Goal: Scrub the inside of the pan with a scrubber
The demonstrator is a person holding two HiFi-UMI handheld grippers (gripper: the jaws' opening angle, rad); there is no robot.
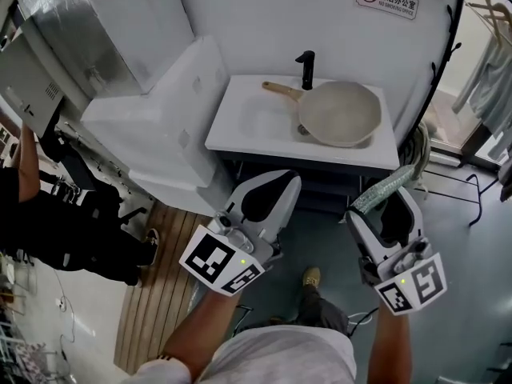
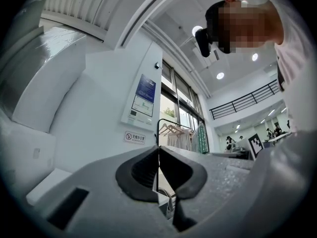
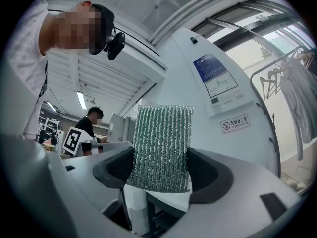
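A beige speckled pan point(image 1: 340, 112) with a wooden handle point(image 1: 280, 90) rests tilted in the white sink point(image 1: 240, 126), below a black tap point(image 1: 306, 69). Both grippers are held in front of the sink cabinet, short of the pan. My left gripper point(image 1: 280, 186) is shut with nothing in it; in the left gripper view its jaws point(image 2: 158, 168) meet with only a thin line between them. My right gripper point(image 1: 394, 189) is shut on a green-and-silver scrubber point(image 1: 382, 189), which stands upright between the pads point(image 3: 161, 148) and sticks out past the jaws.
A white appliance point(image 1: 160, 126) stands left of the sink. A person in dark clothes point(image 1: 40, 214) stands at the far left. A clothes rack point(image 1: 488, 78) is at the right. A wooden slat mat point(image 1: 156, 302) lies on the floor below the left gripper.
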